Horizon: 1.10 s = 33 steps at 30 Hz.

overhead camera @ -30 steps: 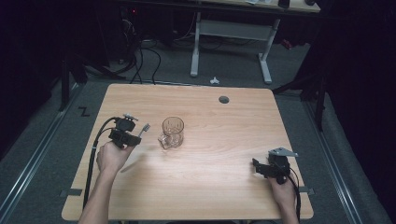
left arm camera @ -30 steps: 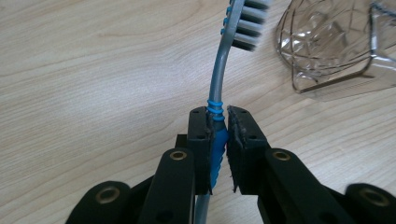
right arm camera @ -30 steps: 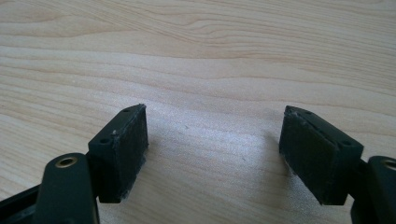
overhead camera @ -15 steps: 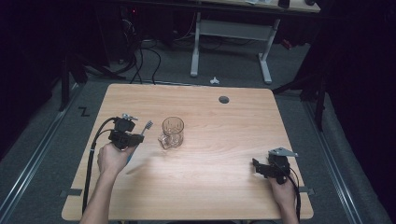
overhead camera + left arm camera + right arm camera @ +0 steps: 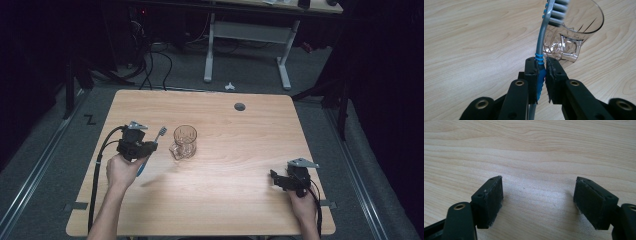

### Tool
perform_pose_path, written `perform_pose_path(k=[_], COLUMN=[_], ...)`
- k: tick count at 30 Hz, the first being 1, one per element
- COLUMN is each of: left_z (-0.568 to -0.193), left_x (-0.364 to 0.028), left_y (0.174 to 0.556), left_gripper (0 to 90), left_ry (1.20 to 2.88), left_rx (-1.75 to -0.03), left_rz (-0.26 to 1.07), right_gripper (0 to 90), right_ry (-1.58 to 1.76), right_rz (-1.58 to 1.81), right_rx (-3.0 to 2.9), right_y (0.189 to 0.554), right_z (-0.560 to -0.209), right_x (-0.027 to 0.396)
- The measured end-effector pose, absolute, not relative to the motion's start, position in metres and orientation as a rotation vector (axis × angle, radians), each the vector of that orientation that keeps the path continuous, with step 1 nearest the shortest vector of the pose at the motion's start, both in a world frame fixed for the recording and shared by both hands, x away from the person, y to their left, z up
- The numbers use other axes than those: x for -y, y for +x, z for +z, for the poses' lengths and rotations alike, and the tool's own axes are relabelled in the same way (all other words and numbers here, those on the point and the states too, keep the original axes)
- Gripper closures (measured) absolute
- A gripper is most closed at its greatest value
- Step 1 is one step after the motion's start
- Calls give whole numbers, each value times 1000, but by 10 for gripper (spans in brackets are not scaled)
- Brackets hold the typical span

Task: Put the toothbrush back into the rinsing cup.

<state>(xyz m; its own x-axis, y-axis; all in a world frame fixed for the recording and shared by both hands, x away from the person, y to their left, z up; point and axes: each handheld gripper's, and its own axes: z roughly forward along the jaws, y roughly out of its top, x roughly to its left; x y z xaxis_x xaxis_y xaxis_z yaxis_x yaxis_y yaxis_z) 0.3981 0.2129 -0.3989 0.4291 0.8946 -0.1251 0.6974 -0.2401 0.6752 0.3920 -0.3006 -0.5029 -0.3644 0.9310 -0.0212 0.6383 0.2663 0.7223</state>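
Centrally, the glass (image 5: pixel 184 141) stands empty on the tabletop (image 5: pixel 235 200); left gripper (image 5: pixel 150 146) clenches a toothbrush (image 5: pixel 543 42) beside its rim; right gripper (image 5: pixel 273 178) released.

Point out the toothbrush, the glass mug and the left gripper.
toothbrush (image 5: pixel 539 47): left gripper view, on its grey neck.
glass mug (image 5: pixel 185 136): high view, on its wall.
left gripper (image 5: pixel 541 75): left gripper view, between its fingertips, clamped on the blue handle.

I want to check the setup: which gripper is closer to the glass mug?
Left. The left gripper holds a toothbrush just beside the glass mug; the right gripper rests open near the table's far corner.
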Motion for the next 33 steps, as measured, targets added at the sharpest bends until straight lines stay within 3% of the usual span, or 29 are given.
perform_pose_path(k=[33], left_z=[-370], left_x=[-176], left_y=[403], left_gripper=[800], left_ry=[1938], left_rx=[-1146], left_rz=[376], right_gripper=[242], right_ry=[1417], right_rz=[879], right_rx=[-2096], right_y=[392], right_z=[-503], right_x=[301])
